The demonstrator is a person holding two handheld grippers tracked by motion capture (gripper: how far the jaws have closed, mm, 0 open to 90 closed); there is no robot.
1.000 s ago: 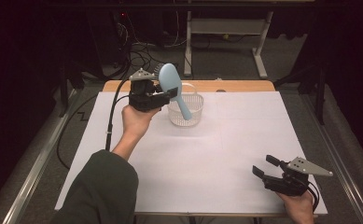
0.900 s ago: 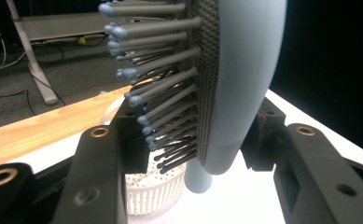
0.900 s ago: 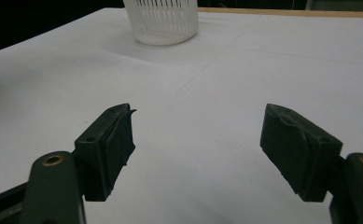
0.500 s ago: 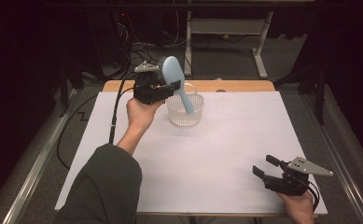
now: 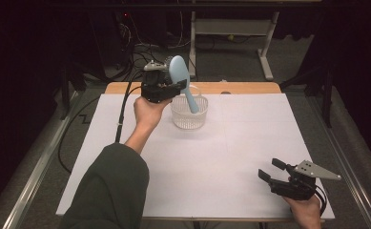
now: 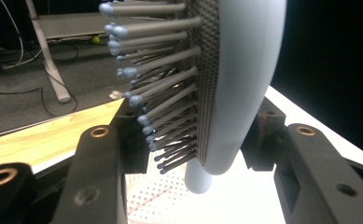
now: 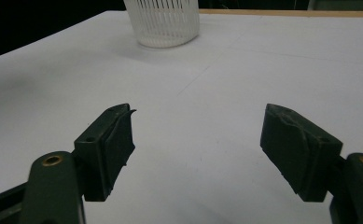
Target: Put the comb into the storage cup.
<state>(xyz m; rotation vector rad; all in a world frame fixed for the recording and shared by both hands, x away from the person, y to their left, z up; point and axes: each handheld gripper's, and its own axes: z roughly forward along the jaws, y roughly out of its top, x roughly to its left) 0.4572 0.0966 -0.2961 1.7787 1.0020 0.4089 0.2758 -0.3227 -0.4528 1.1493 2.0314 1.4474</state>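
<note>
The left gripper [image 5: 166, 88] is raised above the far left part of the table, and its jaws pinch a pale blue hairbrush [image 5: 182, 83] across the lower part of the head, where the head narrows into the handle. In the left gripper view the brush [image 6: 235, 84] stands between the two black jaws, one jaw against its smooth back and the other on the bristle side. The bristles [image 6: 156, 88] are grey pins with rounded blue tips, set in a dark dotted pad.

The brush's long axis runs steeply, close to upright but tilted. In the high view its oval head points up and toward the far left, and its handle [image 5: 191, 101] slants down to the right into a white slotted basket [image 5: 189, 114]. The handle's end lies inside the basket's rim; whether it touches the bottom cannot be told. The basket stands on the white table cover [image 5: 221, 157], just beside the hand [image 5: 147, 112] that holds the left gripper.

The right gripper [image 5: 269, 171] rests low at the near right corner of the table, well apart from the basket. Its jaws are spread wide with nothing between them, and the right gripper view shows bare white cover in the gap [image 7: 198, 140], with the basket [image 7: 163, 21] far ahead.
</note>
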